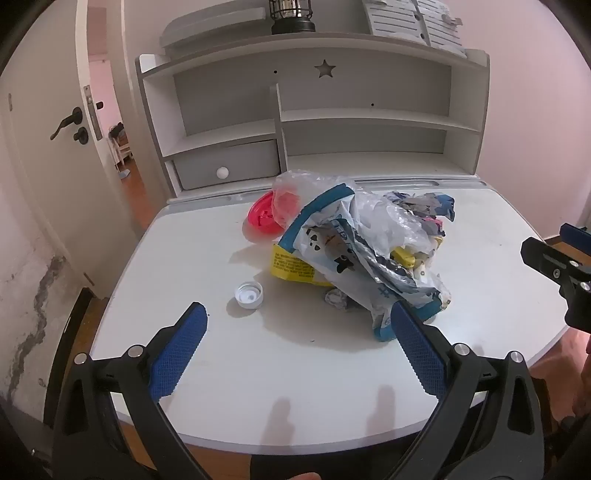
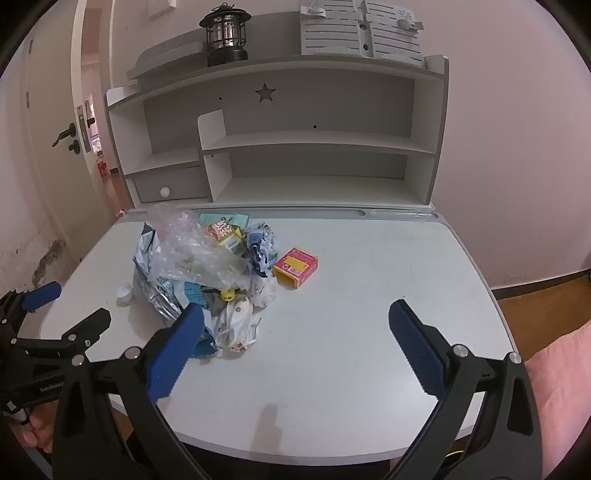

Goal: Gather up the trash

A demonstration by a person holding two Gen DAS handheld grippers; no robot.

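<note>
A heap of trash (image 1: 365, 251) lies on the white worktop (image 1: 229, 369), and everything else is best placed against it. The heap is crumpled clear plastic, a blue-trimmed printed bag and a yellow-labelled wrapper, with balled paper tucked in. Behind the heap on its left, partly under the plastic, sits a red disc (image 1: 264, 216). Just to the heap's front left lies a small white bottle cap (image 1: 249, 293), open side up and apart from the wrappers. On the heap's right side, just beside the crumpled paper, rests a pink and yellow box (image 2: 296, 266); whether they touch is hard to judge.

The left gripper (image 1: 299, 325) hovers in front of the heap, jaws spread wide and holding nothing, its right pad close to the bag's blue edge. The right gripper (image 2: 295, 325) is likewise wide open and empty, its left pad over the near end of the heap. Behind the heap stands a shelf unit (image 2: 280, 147), with a black lantern (image 2: 225, 35) on top.
</note>
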